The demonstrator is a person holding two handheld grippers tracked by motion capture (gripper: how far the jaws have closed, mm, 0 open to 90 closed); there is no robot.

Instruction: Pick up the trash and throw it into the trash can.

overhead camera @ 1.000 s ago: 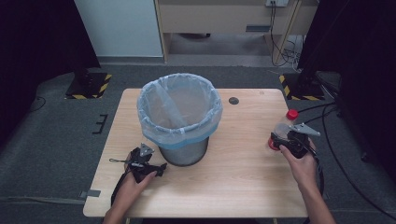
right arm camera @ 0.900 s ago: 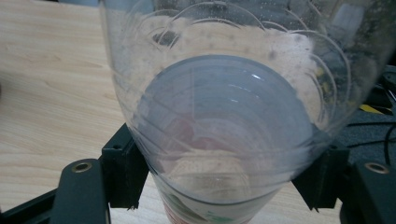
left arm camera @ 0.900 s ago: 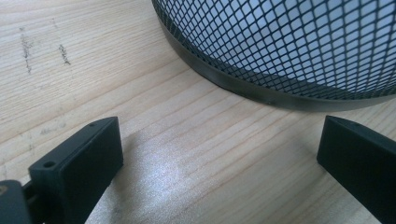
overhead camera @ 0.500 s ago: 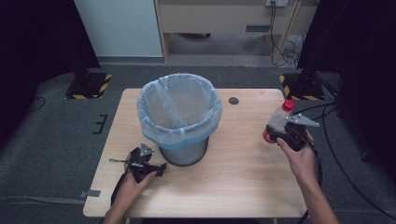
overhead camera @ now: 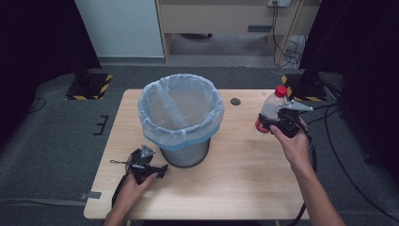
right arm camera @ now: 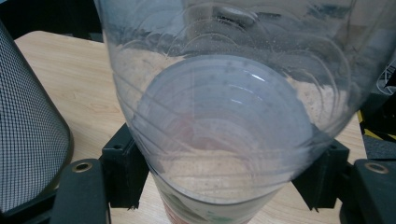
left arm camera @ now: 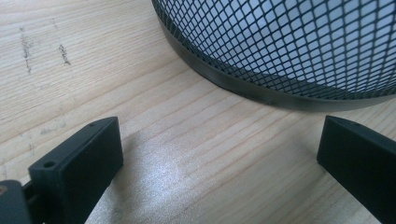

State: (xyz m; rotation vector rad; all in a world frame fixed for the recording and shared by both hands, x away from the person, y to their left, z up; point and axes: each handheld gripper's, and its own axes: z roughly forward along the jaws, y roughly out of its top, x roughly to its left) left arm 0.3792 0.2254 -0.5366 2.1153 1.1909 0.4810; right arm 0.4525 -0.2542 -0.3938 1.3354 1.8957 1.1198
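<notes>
**While gripping the one bottle, hovering at the table's right edge**

While looking down from the high view: counting one clear plastic bottle (overhead camera: pixel 270 109) with one red cap, one mesh wastebasket (overhead camera: pixel 181 120) lined with one pale blue bag, one wooden table (overhead camera: pixel 244 174), one small dark disc (overhead camera: pixel 235 101) lying on the wood behind the basket, two hand-held grippers, two forearms coming in from below.

Pinching the bottle between the jaws of the right gripper (overhead camera: pixel 277 123), each black jaw pressing against an opposite side of the clear body low down, near the red label band. Tilting the bottle, cap pointing up and away from the hand, over the table's right edge, well apart from the basket. Looking along the right gripper view, seeing the bottle (right arm camera: pixel 224 116) close up, with the basket's mesh (right arm camera: pixel 28 126) at the left margin.

Resting the left gripper (overhead camera: pixel 146 165) on the wood just beside the basket's base, jaws spread wide, clasping nothing. Facing bare tabletop (left arm camera: pixel 187 154) and the basket's dark bottom rim (left arm camera: pixel 261 91) in the left gripper view.
</notes>
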